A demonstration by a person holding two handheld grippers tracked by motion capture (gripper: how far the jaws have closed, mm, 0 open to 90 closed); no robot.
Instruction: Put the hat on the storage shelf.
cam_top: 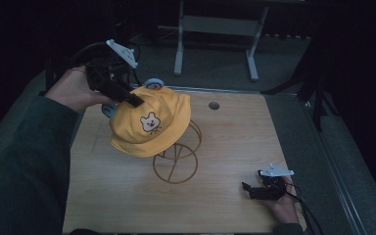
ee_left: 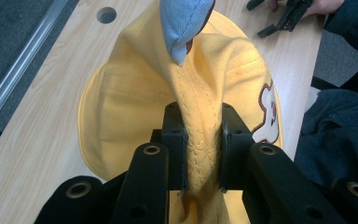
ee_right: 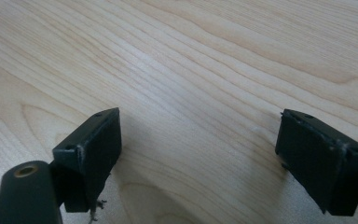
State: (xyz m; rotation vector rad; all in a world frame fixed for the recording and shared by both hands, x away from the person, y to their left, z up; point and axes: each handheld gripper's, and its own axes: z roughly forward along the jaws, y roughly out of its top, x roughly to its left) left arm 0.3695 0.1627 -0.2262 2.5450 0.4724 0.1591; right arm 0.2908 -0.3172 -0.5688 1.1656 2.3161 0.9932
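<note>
Fingers of my left gripper pinch soft stitched fold of yellow bear hat; right gripper fingers gape over bare smooth wood-grain tabletop.

Light wood tabletop, round hole at 12 o'clock edge. Orange wire stand at centre. Right tool resting at 4 o'clock.

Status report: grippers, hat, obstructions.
Left gripper shut on yellow hat, pinching its crown. Right gripper open, over table. Wire stand under hat.
</note>
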